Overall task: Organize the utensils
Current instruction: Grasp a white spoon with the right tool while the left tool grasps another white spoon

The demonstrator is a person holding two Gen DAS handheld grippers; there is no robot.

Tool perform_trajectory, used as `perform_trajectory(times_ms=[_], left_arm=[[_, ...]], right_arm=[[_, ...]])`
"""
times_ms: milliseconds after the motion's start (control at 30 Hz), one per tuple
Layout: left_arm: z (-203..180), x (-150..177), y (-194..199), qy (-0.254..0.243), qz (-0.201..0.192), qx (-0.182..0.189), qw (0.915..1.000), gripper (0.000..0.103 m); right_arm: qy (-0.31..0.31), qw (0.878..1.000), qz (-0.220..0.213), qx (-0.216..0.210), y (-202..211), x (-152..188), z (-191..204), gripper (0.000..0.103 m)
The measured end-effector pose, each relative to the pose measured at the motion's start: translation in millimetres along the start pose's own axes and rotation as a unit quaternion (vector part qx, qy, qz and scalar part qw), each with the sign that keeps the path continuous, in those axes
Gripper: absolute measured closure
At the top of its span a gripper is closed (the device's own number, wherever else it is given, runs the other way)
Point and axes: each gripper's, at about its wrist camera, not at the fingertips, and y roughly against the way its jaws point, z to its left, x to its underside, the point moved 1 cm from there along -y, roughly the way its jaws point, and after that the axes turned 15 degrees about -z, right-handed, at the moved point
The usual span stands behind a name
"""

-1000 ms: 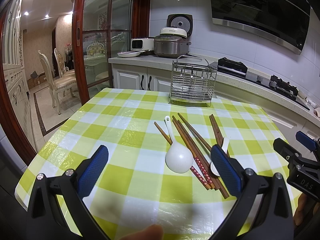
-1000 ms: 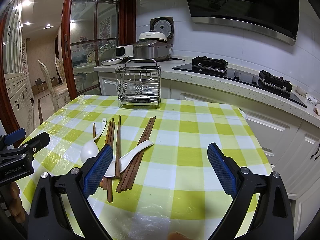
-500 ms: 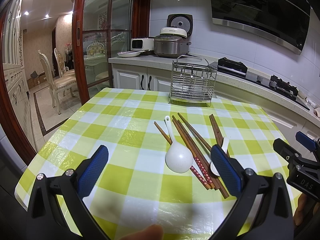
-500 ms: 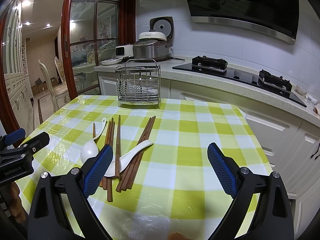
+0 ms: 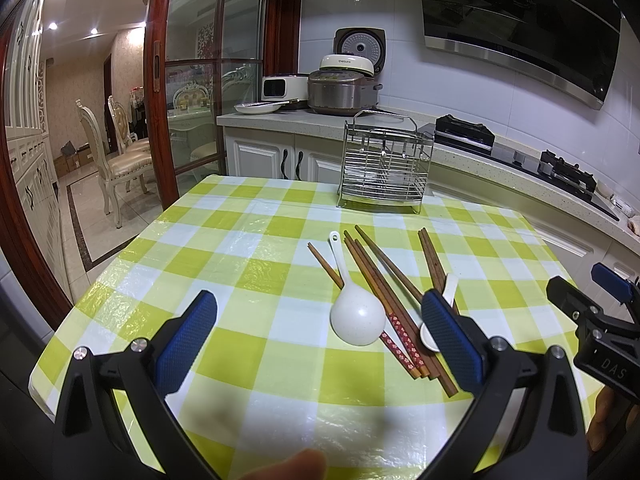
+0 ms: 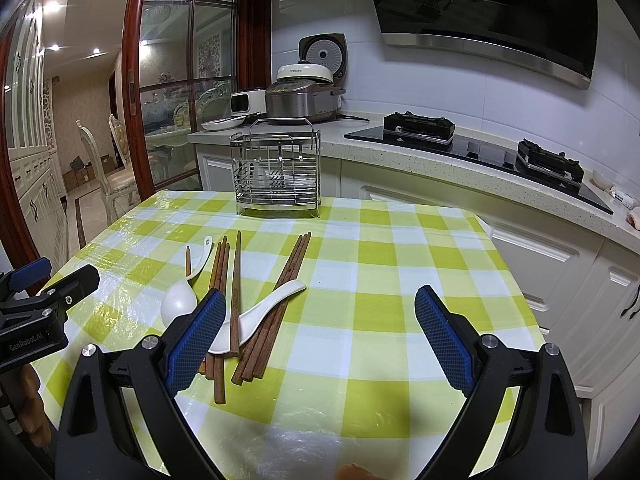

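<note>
Several brown chopsticks [image 5: 378,280] lie in a loose pile on the green-checked tablecloth [image 5: 240,264], with a large white ladle-like spoon [image 5: 357,312] and a smaller white spoon [image 5: 447,288] among them. A wire utensil rack [image 5: 384,168] stands at the table's far edge. My left gripper [image 5: 320,328] is open and empty, above the near table edge, just short of the large spoon. In the right wrist view the chopsticks [image 6: 280,292], both spoons [image 6: 178,300] [image 6: 264,310] and the rack [image 6: 276,176] show. My right gripper [image 6: 320,324] is open and empty, to the right of the pile.
A kitchen counter [image 5: 288,122] with a rice cooker [image 5: 344,88] and a gas hob [image 6: 480,144] runs behind the table. A glass door [image 5: 192,80] and dining chairs [image 5: 116,152] are at the left. White cabinets [image 6: 560,264] stand close to the table's right side.
</note>
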Motion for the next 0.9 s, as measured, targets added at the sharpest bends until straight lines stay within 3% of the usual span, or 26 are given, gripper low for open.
perform_trajectory(times_ms=[567,900], left_arm=[[-5,-2,-1,-0.002,-0.002,0.000,1.0000,0.004],[2,-7,-32,0.010,0.022,0.033,0.9992,0.004]], right_arm=[[-0.018,1.000,0.009,-0.001,-6,0,-10,0.014],[-0.065,0.994,0.089,-0.020,-52,4,-20,0.014]])
